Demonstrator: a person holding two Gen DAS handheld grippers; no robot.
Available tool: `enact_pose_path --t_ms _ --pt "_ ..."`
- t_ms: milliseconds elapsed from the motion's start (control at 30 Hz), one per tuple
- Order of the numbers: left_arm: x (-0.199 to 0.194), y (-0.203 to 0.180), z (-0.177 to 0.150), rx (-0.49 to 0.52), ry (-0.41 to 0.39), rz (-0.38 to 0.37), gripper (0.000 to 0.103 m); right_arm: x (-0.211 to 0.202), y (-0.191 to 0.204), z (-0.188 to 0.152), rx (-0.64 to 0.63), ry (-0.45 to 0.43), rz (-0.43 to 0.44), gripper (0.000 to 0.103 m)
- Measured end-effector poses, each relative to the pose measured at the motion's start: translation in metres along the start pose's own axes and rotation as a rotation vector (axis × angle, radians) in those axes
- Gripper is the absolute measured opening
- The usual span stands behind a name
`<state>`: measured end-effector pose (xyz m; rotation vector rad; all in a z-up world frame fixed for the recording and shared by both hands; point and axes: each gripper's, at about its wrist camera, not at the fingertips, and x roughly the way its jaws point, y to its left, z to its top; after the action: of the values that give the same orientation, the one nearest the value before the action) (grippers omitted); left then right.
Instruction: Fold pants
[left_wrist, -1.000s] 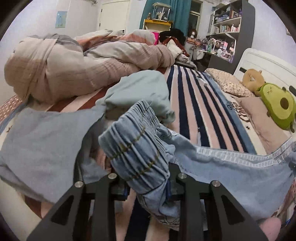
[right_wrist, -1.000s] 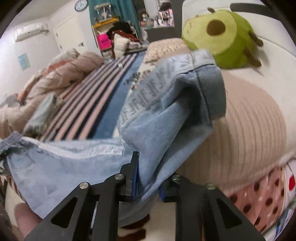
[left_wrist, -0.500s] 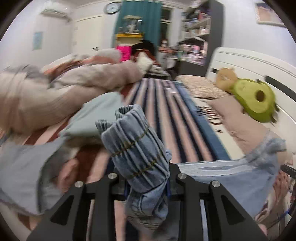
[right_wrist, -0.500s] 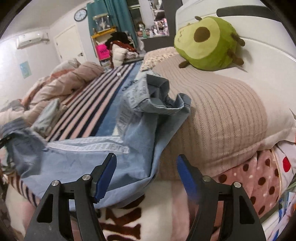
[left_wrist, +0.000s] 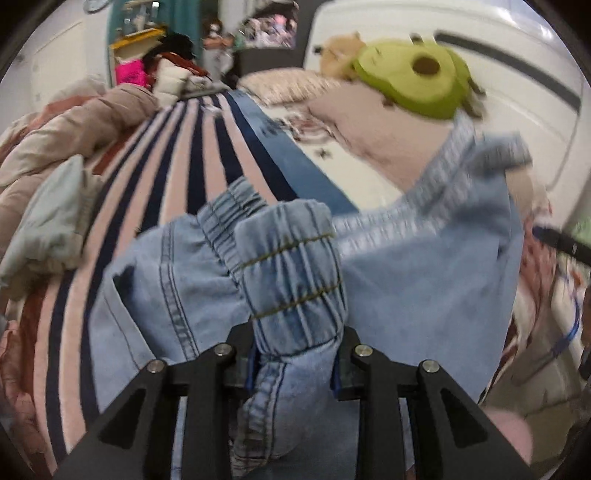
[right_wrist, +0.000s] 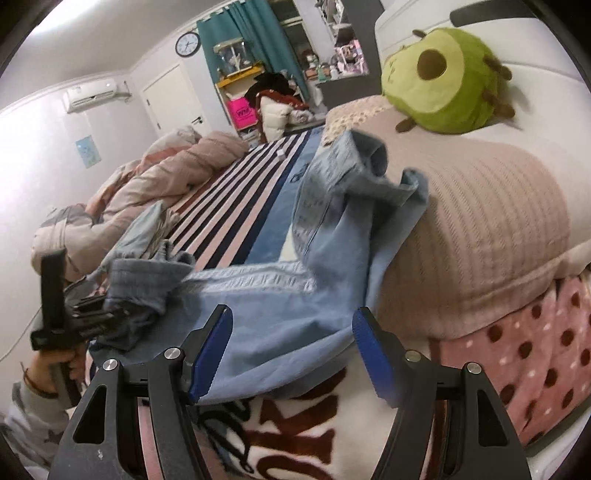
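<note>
Light blue jeans (right_wrist: 280, 306) lie across the striped bed, their leg ends (right_wrist: 365, 166) crumpled against the beige pillow (right_wrist: 491, 229). In the left wrist view my left gripper (left_wrist: 295, 363) is shut on the gathered elastic waistband (left_wrist: 291, 273), which bulges up between the fingers. The right wrist view shows that same gripper (right_wrist: 92, 314) at the far left, held by a hand (right_wrist: 55, 363), with the waistband (right_wrist: 144, 280) in it. My right gripper (right_wrist: 291, 350) stands open just above the near edge of the jeans, and nothing is between its blue pads (right_wrist: 210, 354).
A green avocado plush (right_wrist: 443, 81) sits on the pillow by the white headboard. A rumpled beige duvet (right_wrist: 173, 173) and a pale green garment (left_wrist: 55, 221) lie on the bed's left side. A pink dotted blanket (right_wrist: 524, 354) lies under the pillow at the near right.
My right gripper let go of the leg end, opened and drew back; the leg now rests on the pillow. My left gripper carried the waistband right, toward the pillow.
</note>
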<state>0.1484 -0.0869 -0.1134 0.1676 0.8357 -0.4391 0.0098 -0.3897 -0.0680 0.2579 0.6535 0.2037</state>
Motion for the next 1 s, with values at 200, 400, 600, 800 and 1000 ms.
enact_pose_path --t_ms 200,400,600,800,1000 --pt "-0.025 0.008 -0.019 0.017 -0.032 -0.059 0.073 0.018 0.022 0.002 -0.024 0.054 0.054 0.07" --pt "-0.064 0.042 -0.049 -0.057 -0.099 -0.055 0.076 0.059 0.066 0.018 -0.036 0.142 0.213 0.086" --pt "-0.059 0.07 -0.088 -0.117 -0.074 -0.044 0.076 0.138 0.104 0.014 -0.019 0.344 0.314 0.087" --pt "-0.048 0.082 -0.106 -0.179 -0.085 -0.015 0.083 0.197 0.126 0.001 0.043 0.487 0.365 0.086" --pt "-0.043 0.081 -0.102 -0.199 -0.088 -0.011 0.084 0.193 0.154 0.012 -0.061 0.445 0.363 0.02"
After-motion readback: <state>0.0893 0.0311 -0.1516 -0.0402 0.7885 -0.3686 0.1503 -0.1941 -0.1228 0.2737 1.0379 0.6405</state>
